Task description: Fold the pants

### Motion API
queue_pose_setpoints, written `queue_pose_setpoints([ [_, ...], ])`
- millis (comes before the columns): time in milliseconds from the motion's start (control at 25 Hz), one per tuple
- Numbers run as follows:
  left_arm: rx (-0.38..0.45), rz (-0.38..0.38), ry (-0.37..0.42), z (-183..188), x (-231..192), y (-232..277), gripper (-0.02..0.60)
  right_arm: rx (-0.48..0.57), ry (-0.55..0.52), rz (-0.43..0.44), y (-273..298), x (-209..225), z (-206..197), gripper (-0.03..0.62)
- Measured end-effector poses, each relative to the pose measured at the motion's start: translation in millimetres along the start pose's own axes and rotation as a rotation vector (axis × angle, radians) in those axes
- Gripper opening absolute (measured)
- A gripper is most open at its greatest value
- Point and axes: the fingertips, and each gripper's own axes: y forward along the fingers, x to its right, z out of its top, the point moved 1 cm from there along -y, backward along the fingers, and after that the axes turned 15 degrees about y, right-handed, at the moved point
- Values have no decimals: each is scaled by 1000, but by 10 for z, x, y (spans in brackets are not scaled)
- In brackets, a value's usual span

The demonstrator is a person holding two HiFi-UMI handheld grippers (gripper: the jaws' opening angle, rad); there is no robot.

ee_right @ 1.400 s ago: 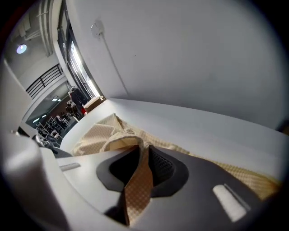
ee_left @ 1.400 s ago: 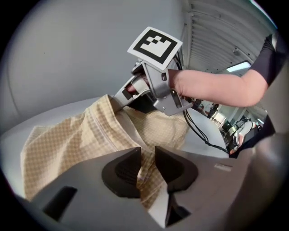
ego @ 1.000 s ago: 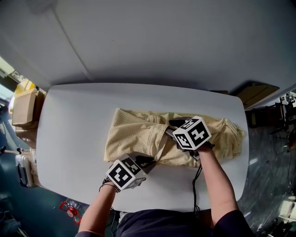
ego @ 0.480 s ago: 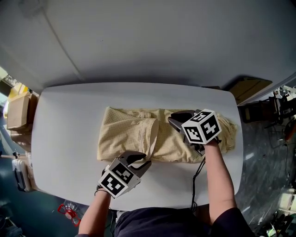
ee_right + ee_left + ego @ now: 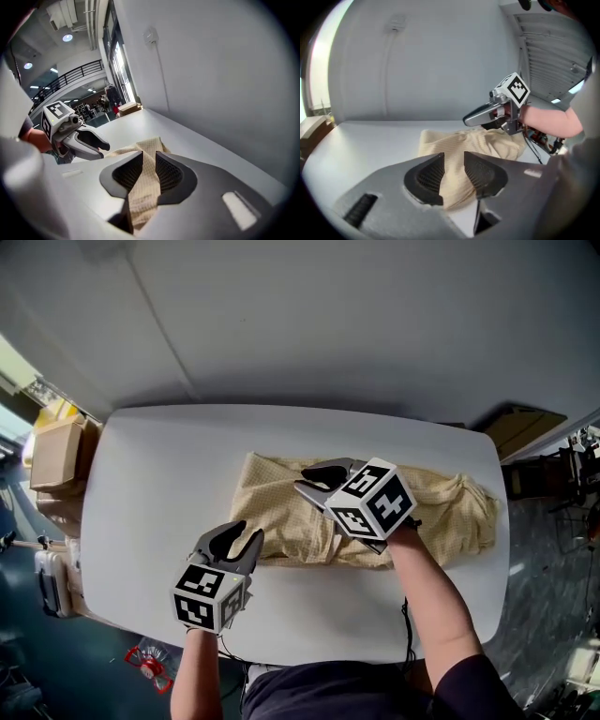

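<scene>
pants [image 5: 445, 507]: pale yellow woven cloth, matt, with a fine grid texture, soft and creased
tabletop [image 5: 150, 484]: smooth white surface with a faint sheen; material cannot be told
box [image 5: 54, 454]: brown cardboard, matt
wall [image 5: 328, 324]: smooth, matt, grey-white
floor [image 5: 544, 549]: hard, glossy, dark and mottled
sleeve [image 5: 459, 690]: dark matt cloth

Left gripper [image 5: 239, 538] and right gripper [image 5: 317, 474]: grey moulded shells, black ribbed pads [image 5: 426, 174]. Behind each claw sits a white cube [image 5: 208, 594] with black square markers. Black cable [image 5: 405, 615] trails behind the right claw. Dark sleeve [image 5: 461, 688].
</scene>
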Motion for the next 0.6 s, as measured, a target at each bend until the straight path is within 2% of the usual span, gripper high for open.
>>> queue_pose_setpoints([
  [120, -66, 54, -92, -361, -307, -91, 162, -45, -39, 7, 328, -102, 187, 109],
  [240, -108, 60, -161, -637, -444, -125, 167, -115, -24, 9, 701, -178, 303, 116],
  [320, -109, 37, -203, -733, -488, -121, 170, -162, -9, -15, 959, -193, 326, 155],
  [440, -95, -40, -242, -765, -413, -57, 179, -206, 14, -124, 1232, -100, 309, 190],
  [600, -101, -103, -224, -775, -302, 54, 179, -242, 70, -224, 1440, 5, 209, 192],
])
